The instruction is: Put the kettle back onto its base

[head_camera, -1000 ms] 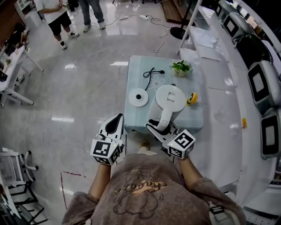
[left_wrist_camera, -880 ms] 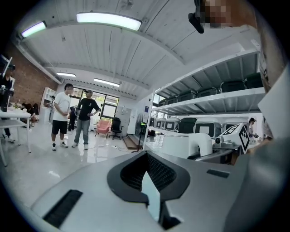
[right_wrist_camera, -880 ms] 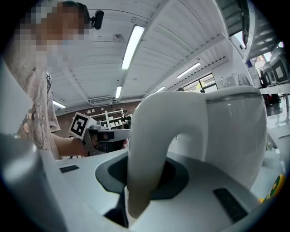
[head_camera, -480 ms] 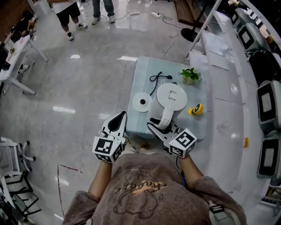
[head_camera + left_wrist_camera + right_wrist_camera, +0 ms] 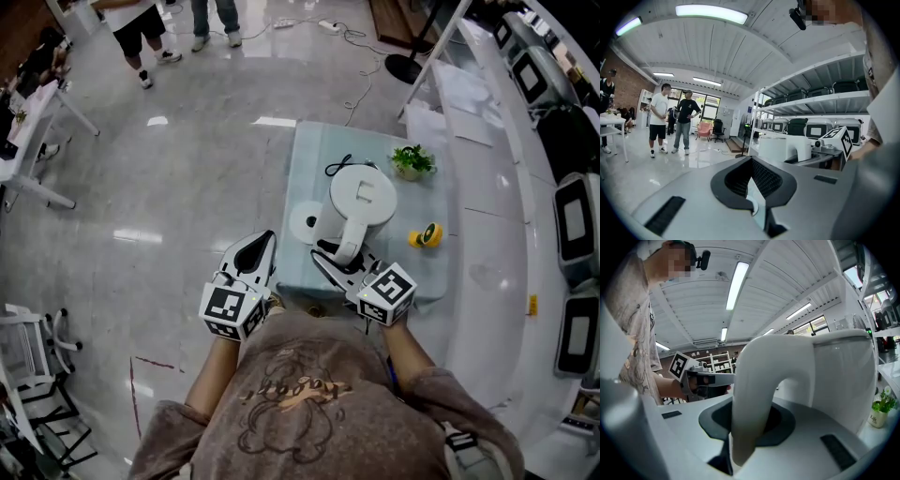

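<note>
Task partly done, I judge: I have the kettle [image 5: 364, 195] gripped but not seated. The right tongs [image 5: 330, 259] pinch its handle [image 5: 752, 399], jaws clamped on either side of the arch. The left tongs [image 5: 265, 240] are pressed together, empty, off the worktop [image 5: 314, 150] edge. The kettle sits over the middle of the worktop, its body overlapping the right edge of the round base [image 5: 300, 223], not centred on it. I can't tell whether it is lifted or resting. Left to do: shift it left onto the base and release. The kettle is white and smooth, with a flat round lid and a thick looped handle. The body looks glossy.
</note>
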`<state>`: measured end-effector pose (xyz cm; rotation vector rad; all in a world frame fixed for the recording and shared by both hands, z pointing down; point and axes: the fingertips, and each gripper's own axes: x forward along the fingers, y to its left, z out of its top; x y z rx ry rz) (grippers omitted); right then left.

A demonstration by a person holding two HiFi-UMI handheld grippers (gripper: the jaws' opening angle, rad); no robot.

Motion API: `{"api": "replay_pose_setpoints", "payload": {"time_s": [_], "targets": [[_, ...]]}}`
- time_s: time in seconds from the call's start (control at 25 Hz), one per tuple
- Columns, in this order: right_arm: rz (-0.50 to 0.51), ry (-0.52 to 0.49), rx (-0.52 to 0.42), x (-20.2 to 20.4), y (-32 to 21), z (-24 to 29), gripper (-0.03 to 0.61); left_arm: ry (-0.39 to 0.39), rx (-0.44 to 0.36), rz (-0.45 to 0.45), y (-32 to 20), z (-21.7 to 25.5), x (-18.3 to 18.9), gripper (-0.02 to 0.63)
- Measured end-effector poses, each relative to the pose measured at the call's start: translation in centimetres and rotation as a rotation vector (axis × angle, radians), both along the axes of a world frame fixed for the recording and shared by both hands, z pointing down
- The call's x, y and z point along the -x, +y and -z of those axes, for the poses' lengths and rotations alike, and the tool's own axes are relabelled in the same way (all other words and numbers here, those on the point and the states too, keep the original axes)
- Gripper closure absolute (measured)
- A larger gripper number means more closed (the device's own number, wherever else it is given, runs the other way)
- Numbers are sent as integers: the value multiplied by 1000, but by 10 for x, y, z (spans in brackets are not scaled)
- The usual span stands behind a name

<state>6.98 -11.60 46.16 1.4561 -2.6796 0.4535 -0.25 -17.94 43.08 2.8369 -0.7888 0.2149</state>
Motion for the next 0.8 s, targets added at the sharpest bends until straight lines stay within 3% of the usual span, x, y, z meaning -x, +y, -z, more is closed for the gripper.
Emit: {"api": "replay_pose_setpoints", "payload": {"time_s": [0.8], "targets": [[73,64,22,23,-66,-93,485,-52,27,23,-19,-20,9,598]]}}
